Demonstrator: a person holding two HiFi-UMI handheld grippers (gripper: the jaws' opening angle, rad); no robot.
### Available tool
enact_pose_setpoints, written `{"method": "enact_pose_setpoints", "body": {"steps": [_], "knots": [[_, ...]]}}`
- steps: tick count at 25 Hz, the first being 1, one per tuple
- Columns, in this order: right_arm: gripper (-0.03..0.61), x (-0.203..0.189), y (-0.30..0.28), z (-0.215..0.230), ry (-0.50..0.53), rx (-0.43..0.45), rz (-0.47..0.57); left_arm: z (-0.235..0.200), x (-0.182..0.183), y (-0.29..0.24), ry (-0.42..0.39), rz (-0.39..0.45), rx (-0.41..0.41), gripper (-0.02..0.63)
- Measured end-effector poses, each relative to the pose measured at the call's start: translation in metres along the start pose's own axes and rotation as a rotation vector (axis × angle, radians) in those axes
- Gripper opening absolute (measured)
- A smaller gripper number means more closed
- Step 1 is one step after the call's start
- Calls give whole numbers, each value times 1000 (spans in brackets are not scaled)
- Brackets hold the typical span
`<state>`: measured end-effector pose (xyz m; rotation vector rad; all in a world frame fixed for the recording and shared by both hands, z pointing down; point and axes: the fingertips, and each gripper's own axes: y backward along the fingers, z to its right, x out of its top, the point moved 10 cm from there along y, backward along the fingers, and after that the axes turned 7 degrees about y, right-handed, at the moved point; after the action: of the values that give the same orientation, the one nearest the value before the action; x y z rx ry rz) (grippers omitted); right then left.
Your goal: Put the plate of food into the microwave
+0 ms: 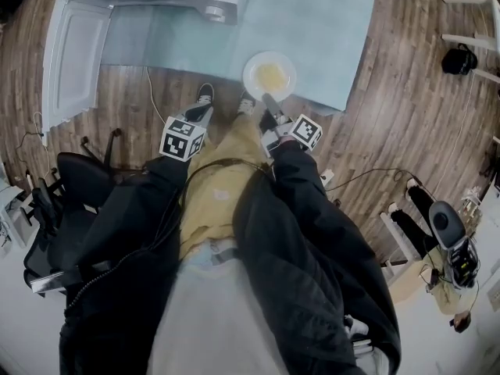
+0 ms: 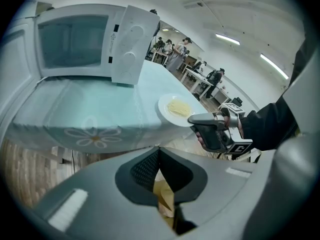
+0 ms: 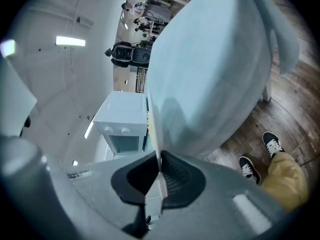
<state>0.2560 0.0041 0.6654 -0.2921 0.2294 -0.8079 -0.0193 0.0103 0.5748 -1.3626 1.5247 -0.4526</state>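
Table (image 1: 328, 30) under light blue cloth, white microwave (image 2: 75, 39) at its far left, door swung open; plate of food (image 1: 250, 69) at table's near edge, rim clamped in right gripper (image 1: 266, 97); left gripper (image 1: 205, 114) closed, empty, left of plate, off the table

We count 1 microwave (image 2: 75, 44) at the far left of 1 table (image 1: 328, 37). 1 plate (image 1: 269, 75) of yellow food sits at the table's near edge. 2 grippers: 1 left gripper (image 1: 200, 116), 1 right gripper (image 1: 267, 100). 2 marker cubes: left cube (image 1: 183, 139), right cube (image 1: 306, 131). 2 shoes: 1 shoe (image 3: 272, 143), 1 second shoe (image 3: 249, 168). 1 black chair (image 1: 70, 201) near left, 1 other person (image 1: 445, 264) near right.
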Motion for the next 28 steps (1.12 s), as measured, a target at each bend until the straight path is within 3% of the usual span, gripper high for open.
{"method": "enact_pose_setpoints", "body": {"steps": [10, 16, 28], "knots": [[12, -20, -55, -34, 71, 84, -189, -33, -5, 24, 118, 79, 37, -5], [12, -39, -92, -50, 114, 88, -293, -59, -11, 39, 178, 116, 58, -5], [12, -84, -189, -98, 157, 137, -424, -129, -23, 84, 300, 185, 124, -5]]}}
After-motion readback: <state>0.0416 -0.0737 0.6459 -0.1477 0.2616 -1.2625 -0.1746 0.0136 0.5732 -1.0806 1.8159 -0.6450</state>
